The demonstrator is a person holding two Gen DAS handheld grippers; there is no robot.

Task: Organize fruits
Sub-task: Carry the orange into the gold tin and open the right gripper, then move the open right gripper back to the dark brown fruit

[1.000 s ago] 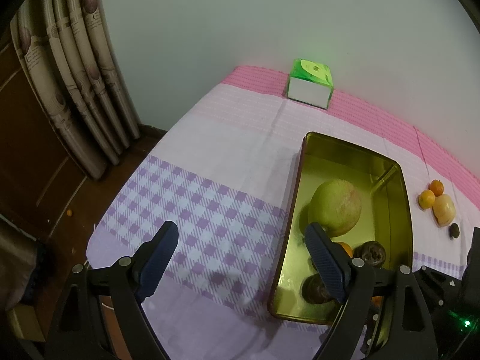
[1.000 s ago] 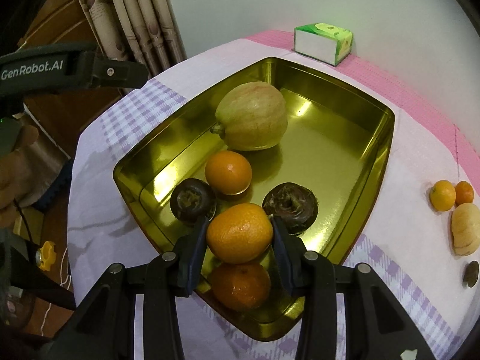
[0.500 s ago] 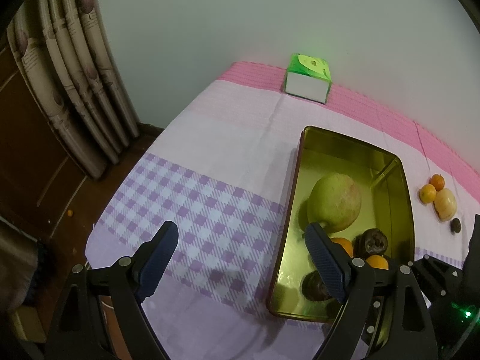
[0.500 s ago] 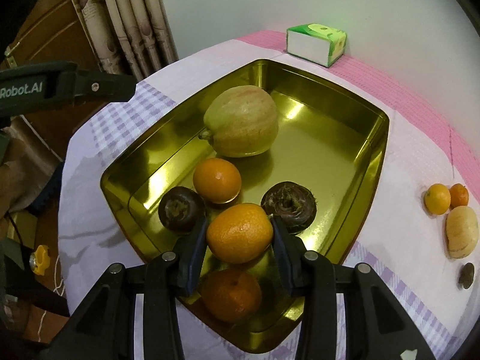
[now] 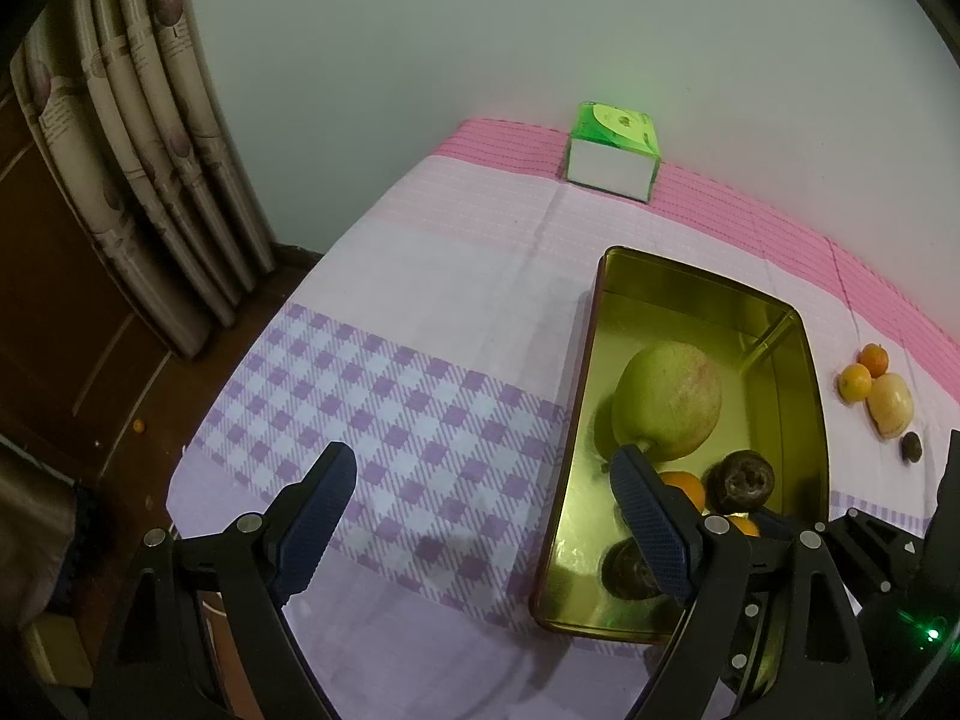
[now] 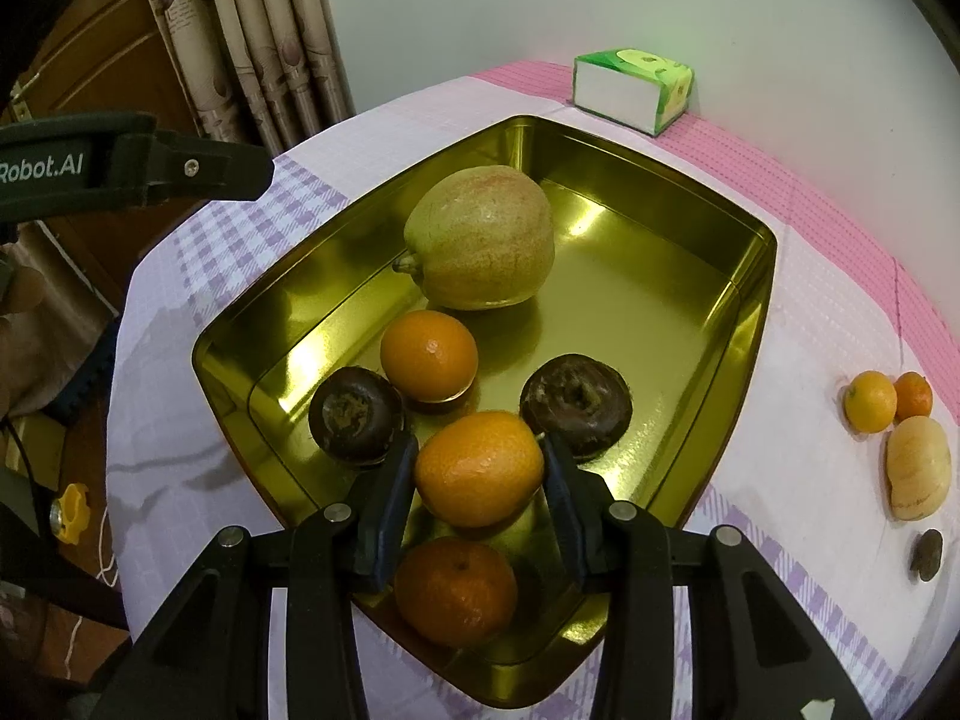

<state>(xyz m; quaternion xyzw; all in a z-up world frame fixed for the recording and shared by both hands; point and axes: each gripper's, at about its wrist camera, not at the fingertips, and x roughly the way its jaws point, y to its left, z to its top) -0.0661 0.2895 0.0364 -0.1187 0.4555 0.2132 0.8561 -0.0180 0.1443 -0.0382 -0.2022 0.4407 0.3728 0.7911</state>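
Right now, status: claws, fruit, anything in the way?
Right claw shut on orange, above tin. Left claw open, empty. Dark fruits close on both sides.

Table (image 5: 420,276) under a pink and purple-checked cloth
Gold tin (image 6: 744,324) mid-frame, green box (image 6: 630,90) at top, loose fruits (image 6: 900,438) at right.
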